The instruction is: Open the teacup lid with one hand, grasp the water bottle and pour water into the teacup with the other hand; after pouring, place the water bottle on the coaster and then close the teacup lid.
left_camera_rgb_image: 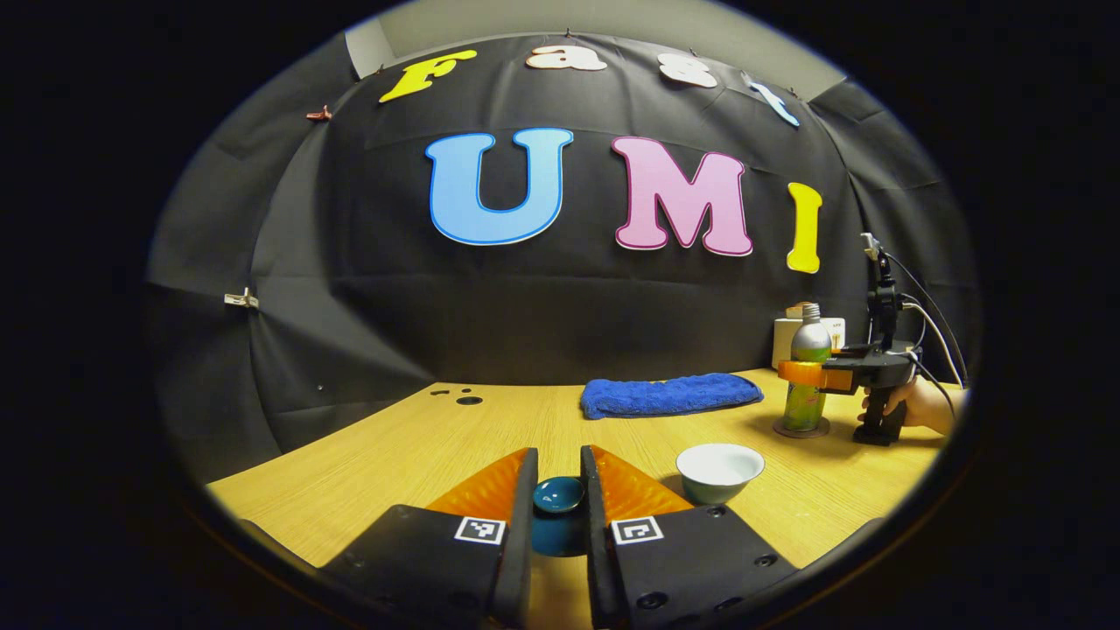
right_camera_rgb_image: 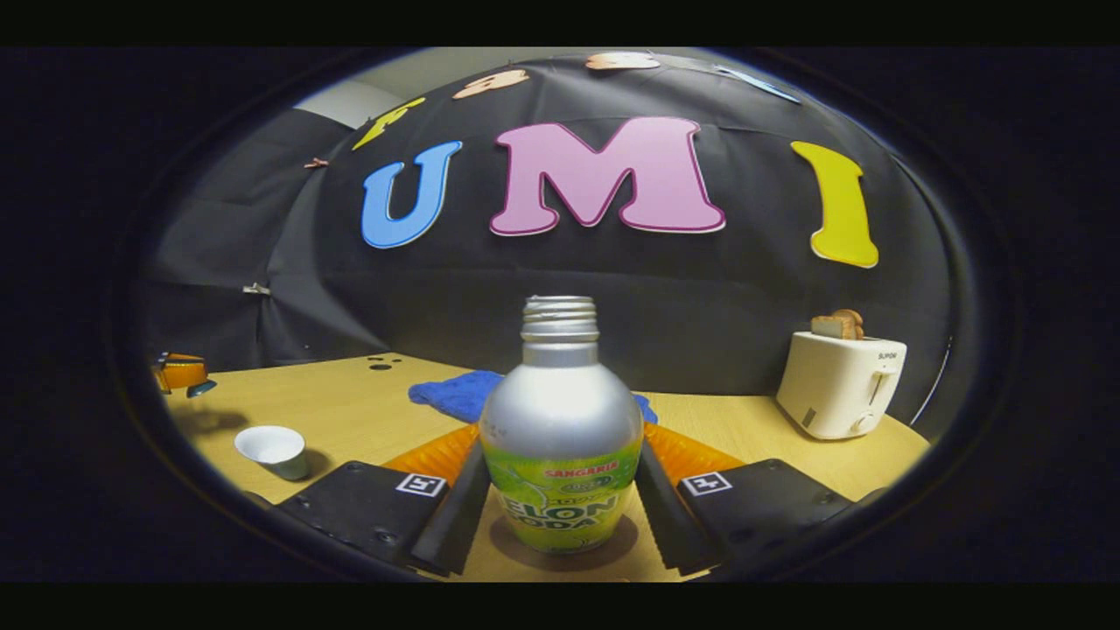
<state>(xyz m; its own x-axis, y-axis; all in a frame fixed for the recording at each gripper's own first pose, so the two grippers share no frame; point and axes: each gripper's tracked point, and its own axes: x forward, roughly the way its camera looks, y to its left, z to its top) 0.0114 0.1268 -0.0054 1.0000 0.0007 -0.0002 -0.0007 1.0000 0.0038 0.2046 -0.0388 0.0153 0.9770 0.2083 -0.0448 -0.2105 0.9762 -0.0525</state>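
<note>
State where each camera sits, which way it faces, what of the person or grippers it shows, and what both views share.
Left gripper view: rides on the left gripper, low over the table, facing the booth wall; its fingers clamp the teacup lid, and a hand holds the right gripper at the bottle.
Right gripper view: rides on the right gripper, facing the wall; its fingers flank the water bottle standing on the coaster.
Shared: bottle, teacup, blue towel, toaster.
</note>
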